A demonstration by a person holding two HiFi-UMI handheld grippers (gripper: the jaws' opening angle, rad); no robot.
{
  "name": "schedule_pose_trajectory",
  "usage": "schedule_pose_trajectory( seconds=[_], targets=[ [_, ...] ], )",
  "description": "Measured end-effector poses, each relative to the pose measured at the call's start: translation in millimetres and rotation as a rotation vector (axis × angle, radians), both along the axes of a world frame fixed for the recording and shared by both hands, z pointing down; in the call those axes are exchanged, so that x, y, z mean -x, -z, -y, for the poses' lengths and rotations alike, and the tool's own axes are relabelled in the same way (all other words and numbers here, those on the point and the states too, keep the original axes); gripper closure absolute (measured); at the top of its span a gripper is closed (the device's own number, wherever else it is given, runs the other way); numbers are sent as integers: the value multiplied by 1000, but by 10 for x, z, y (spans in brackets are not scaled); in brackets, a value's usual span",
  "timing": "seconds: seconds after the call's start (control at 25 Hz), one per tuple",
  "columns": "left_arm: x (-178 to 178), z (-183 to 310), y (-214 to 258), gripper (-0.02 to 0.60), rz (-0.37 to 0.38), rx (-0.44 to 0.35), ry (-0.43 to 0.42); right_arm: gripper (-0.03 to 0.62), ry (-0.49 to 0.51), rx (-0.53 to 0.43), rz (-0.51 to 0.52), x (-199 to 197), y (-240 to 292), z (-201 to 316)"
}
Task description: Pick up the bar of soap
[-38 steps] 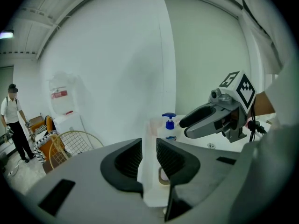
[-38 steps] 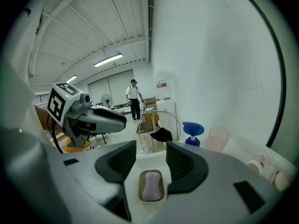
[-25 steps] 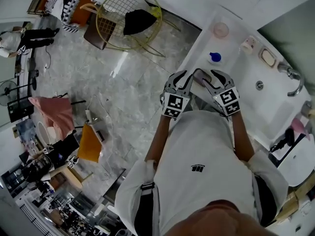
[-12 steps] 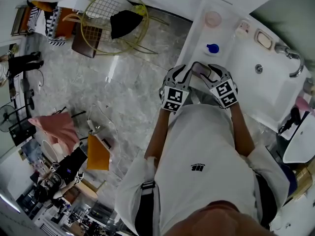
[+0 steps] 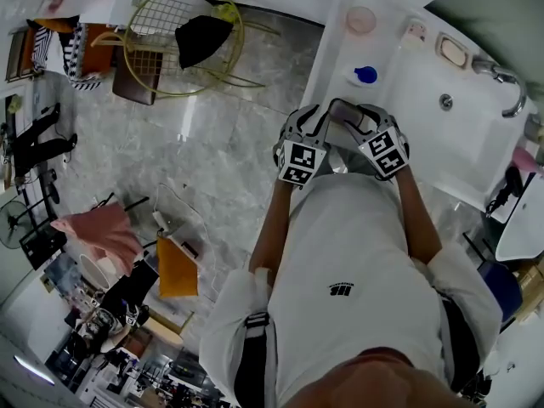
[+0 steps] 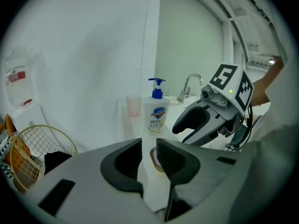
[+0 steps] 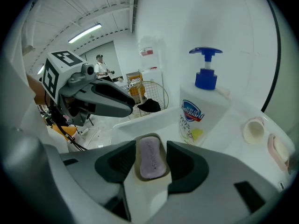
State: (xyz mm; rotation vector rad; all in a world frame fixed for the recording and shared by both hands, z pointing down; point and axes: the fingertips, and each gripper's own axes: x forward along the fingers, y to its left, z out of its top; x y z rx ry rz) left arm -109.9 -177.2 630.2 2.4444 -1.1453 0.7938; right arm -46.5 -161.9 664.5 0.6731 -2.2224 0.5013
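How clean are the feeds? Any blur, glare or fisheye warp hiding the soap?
Right gripper view: bar of soap sharp between the jaws, evenly lit, no glare; fisheye warp toward the edges. Left gripper view: softer, white wall washed out. Head view: wide-angle warp, soap too small to judge.

At the bottom centre the left tongs [image 6: 148, 157] stand slightly apart, with a beige rim [image 6: 153, 158] showing in the gap. Beyond, mid-frame on the white table [image 6: 133, 129], a pump bottle [image 6: 155, 113] stands beside a pink cup [image 6: 133, 106]. The right tongs [image 6: 187, 125] reach in from the right, and a wire basket [image 6: 32, 148] sits at the lower left.
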Motion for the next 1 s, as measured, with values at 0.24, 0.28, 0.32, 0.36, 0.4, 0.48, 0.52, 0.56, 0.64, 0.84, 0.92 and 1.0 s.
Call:
schedule_pose_trajectory(
  seconds=[0.24, 0.28, 0.32, 0.36, 0.4, 0.48, 0.52, 0.56, 0.64, 0.84, 0.92, 1.0],
  targets=[
    [-23, 15, -79, 483, -3, 16, -19, 373, 20, 14, -29, 35, -138, 2],
    [-31, 10, -99, 483, -2, 19, -22, 373, 29, 13, -31, 43, -163, 4],
    [-40, 2, -117, 483, -1, 23, -24, 373, 40, 9, -35, 51, -186, 5],
    [-49, -3, -129, 483, 0, 25, -26, 373, 50, 6, -42, 57, -203, 6],
    [-55, -6, -137, 483, -1, 27, -27, 373, 58, 7, -49, 63, -218, 3],
    [-53, -5, -146, 483, -2, 32, -29, 373, 68, 12, -62, 80, -246, -1],
    [-49, -1, -147, 483, -2, 34, -29, 373, 73, 13, -69, 87, -258, -1],
    [-46, 3, -148, 483, -3, 34, -29, 373, 76, 14, -74, 93, -268, 0],
    [-41, 2, -153, 483, -3, 36, -28, 373, 84, 14, -83, 102, -292, -2],
    [-54, -16, -175, 483, -4, 41, -27, 373, 98, 17, -96, 104, -361, -18],
    [-60, -17, -172, 483, -4, 42, -26, 373, 105, 18, -102, 106, -386, -20],
    [-54, -21, -175, 483, -3, 44, -23, 373, 115, 18, -110, 114, -409, -18]
  ],
)
